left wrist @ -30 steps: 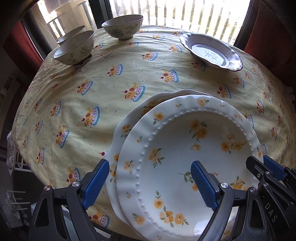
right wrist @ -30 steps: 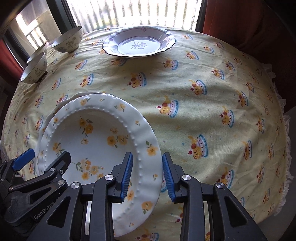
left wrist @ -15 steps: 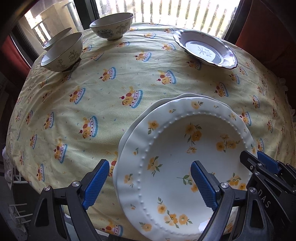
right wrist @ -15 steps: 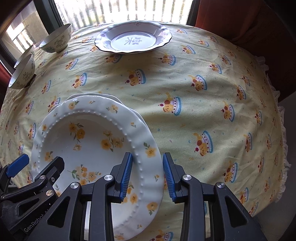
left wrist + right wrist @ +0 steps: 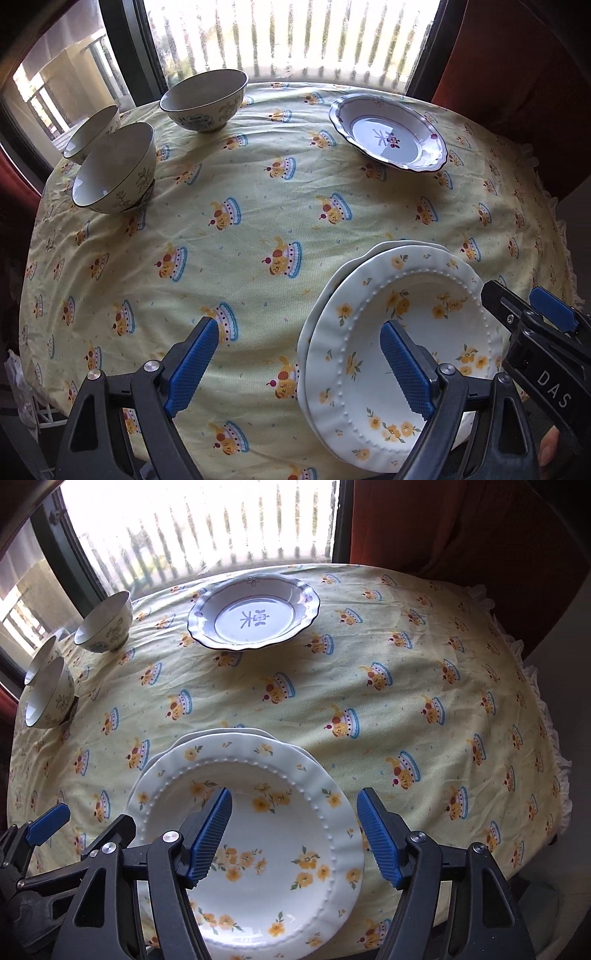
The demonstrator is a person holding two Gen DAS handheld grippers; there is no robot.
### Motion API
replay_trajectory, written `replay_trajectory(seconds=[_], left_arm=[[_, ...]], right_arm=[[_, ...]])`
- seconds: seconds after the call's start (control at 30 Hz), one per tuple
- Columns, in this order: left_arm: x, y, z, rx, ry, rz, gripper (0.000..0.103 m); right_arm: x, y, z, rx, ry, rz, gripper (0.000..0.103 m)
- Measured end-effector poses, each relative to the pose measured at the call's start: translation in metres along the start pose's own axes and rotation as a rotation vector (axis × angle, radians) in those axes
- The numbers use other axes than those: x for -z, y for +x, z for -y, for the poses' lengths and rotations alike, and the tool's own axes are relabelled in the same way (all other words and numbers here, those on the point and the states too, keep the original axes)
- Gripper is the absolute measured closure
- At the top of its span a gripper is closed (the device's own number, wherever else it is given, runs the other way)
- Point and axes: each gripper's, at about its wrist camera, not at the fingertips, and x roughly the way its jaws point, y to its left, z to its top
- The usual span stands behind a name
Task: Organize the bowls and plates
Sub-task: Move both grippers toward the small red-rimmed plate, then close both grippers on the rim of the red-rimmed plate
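A white plate with yellow flowers [image 5: 258, 812] lies on top of a matching plate at the table's near edge, also seen in the left wrist view [image 5: 406, 314]. My right gripper [image 5: 295, 836] hovers above its right half. Its jaws are opening, and the pads touch nothing. My left gripper [image 5: 299, 369] stands open over the stack's left edge and the cloth. A purple-rimmed deep plate [image 5: 255, 616] sits at the far side. Three patterned bowls stand at the far left: one alone [image 5: 203, 99], and two close together [image 5: 114, 170] [image 5: 92, 129].
A yellow tablecloth [image 5: 258, 206] with cake prints covers the round table. A bright window with bars runs behind it. Red curtains [image 5: 461, 528] hang at the right. The cloth's frilled edge [image 5: 554, 746] drops off on the right.
The right jaws have spread wide from the flowered plate's right rim. Both grippers have lifted and pulled back, so more of the table shows. The left gripper stayed open.
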Motion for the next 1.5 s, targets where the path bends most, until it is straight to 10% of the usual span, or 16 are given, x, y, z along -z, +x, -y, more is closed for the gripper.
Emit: replay_trajectory(seconds=[0.8, 1.5], left_arm=[[-0.122, -0.03, 0.001, -0.016, -0.011, 0.223, 0.012], [-0.211, 0.08, 0.062, -0.11, -0.119, 0.153, 0.017]], right_arm=[[-0.113, -0.015, -0.016, -0.089, 0.05, 0.157, 0.03], [-0.234, 0.091, 0.022, -0.17, -0.045, 0.139, 0.03]])
